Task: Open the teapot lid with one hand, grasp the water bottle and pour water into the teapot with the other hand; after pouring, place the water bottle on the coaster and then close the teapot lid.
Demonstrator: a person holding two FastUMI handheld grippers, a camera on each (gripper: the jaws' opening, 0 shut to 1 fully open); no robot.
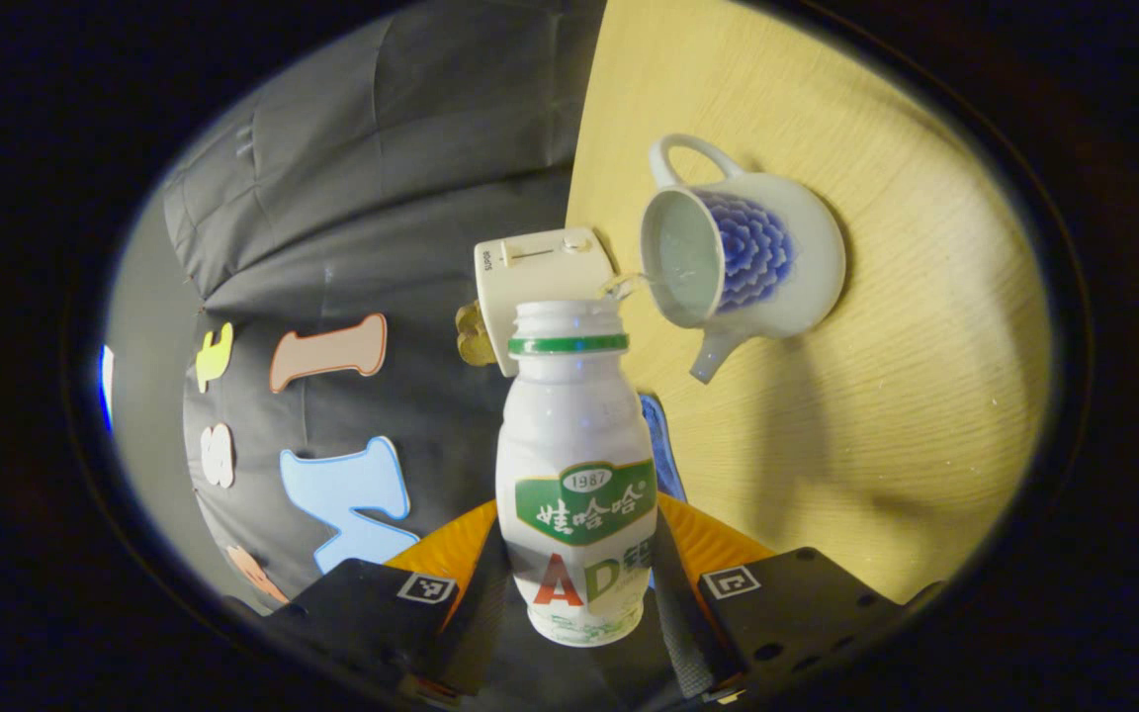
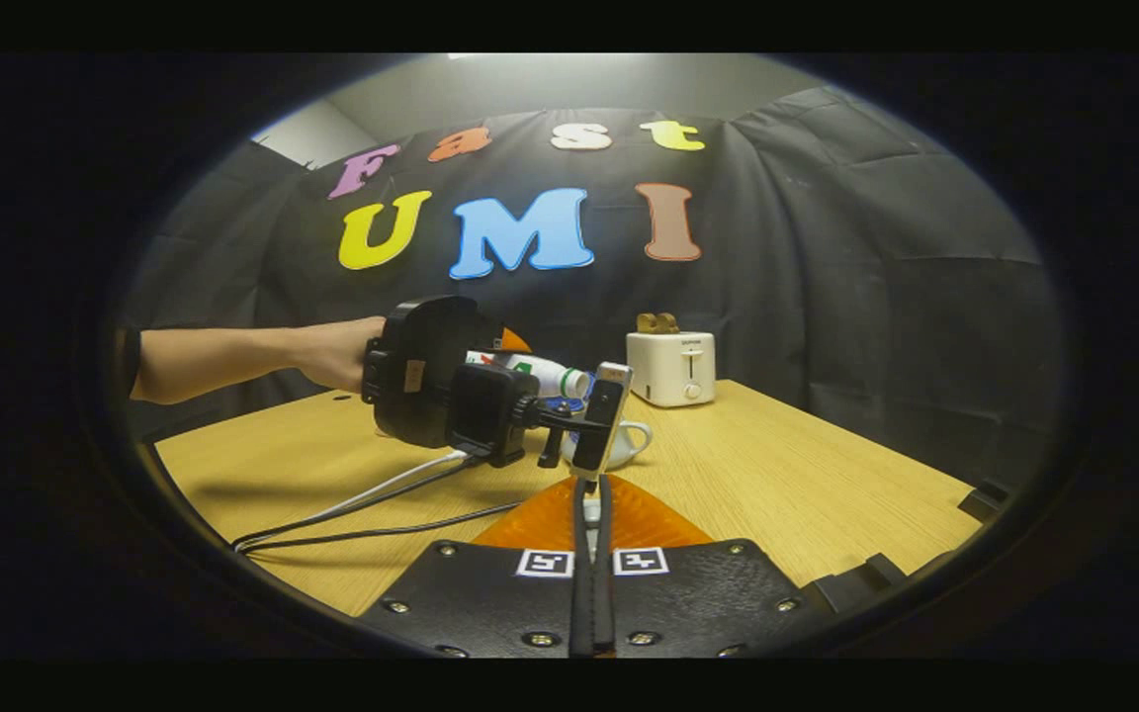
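A light wooden table (image 2: 777, 475) carries a white toaster (image 2: 671, 368) at its far edge, a white teapot (image 2: 629, 442) nearer the middle, and two cables (image 2: 372, 514) trailing toward the left edge

Both views are dim and warm-toned, the scene lit from above and brightest on the wooden table (image 1: 876, 326), which turns a saturated yellow. In the left gripper view soft, broad shadows fall across the lower right of the table, and the water bottle (image 1: 574, 465) at centre is sharp, with a mild sheen on its neck. The teapot (image 1: 743, 257) is crisp too (its glaze shows faint glare). Fisheye bending curves the table's edge and darkens the rim. The right gripper view looks softer and grainier, with shadow under the cables (image 2: 362, 514) at lower left.
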